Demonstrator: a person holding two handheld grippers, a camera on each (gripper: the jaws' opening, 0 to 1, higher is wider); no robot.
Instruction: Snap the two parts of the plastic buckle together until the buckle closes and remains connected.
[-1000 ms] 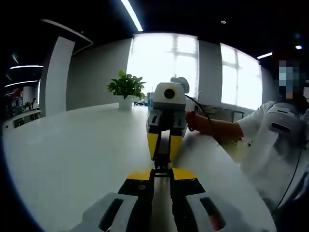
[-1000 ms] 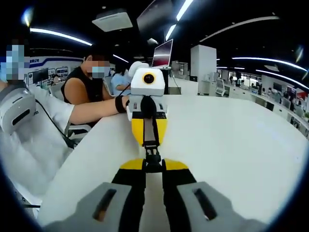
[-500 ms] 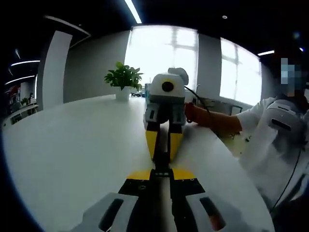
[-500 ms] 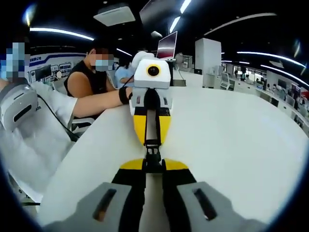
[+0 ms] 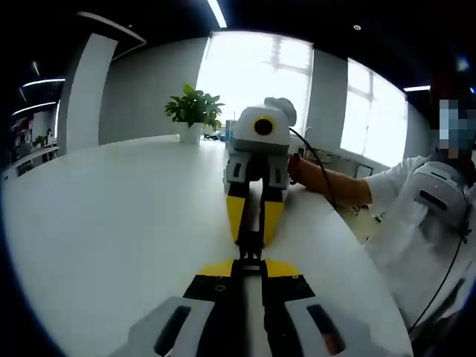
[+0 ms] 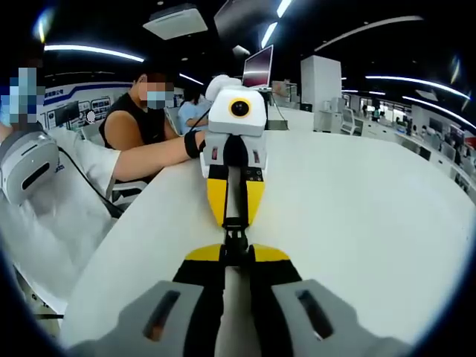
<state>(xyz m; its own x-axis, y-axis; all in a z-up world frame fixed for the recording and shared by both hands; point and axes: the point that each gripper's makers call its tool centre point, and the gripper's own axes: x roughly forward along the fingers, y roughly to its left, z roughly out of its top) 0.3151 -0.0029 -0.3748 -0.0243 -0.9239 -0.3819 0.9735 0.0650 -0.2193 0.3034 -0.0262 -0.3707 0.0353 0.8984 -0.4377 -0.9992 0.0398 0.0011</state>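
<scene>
A small black plastic buckle [image 5: 249,254] hangs above the white table [image 5: 111,223], pinched from both ends. My left gripper [image 5: 249,268] rises from the bottom of the left gripper view, shut on the near part. Facing it tip to tip is my right gripper [image 5: 251,238], its yellow fingers [image 5: 236,216] closed on the far part. In the right gripper view the same holds mirrored: the right gripper [image 6: 236,254] is shut on the buckle [image 6: 236,238], with the left gripper [image 6: 235,222] opposite. The two parts touch; whether they are latched I cannot tell.
A potted plant [image 5: 193,111] stands at the table's far edge by the window. A person's arm [image 5: 335,190] and white sleeve reach in along the table's edge. Another person in a black top [image 6: 137,126] sits behind, near a monitor [image 6: 256,68]. Bare tabletop [image 6: 357,223] spreads wide.
Both views have shifted and tilted slightly with the hands. The grippers stay tip to tip on the buckle, with no clear change in their grip.
</scene>
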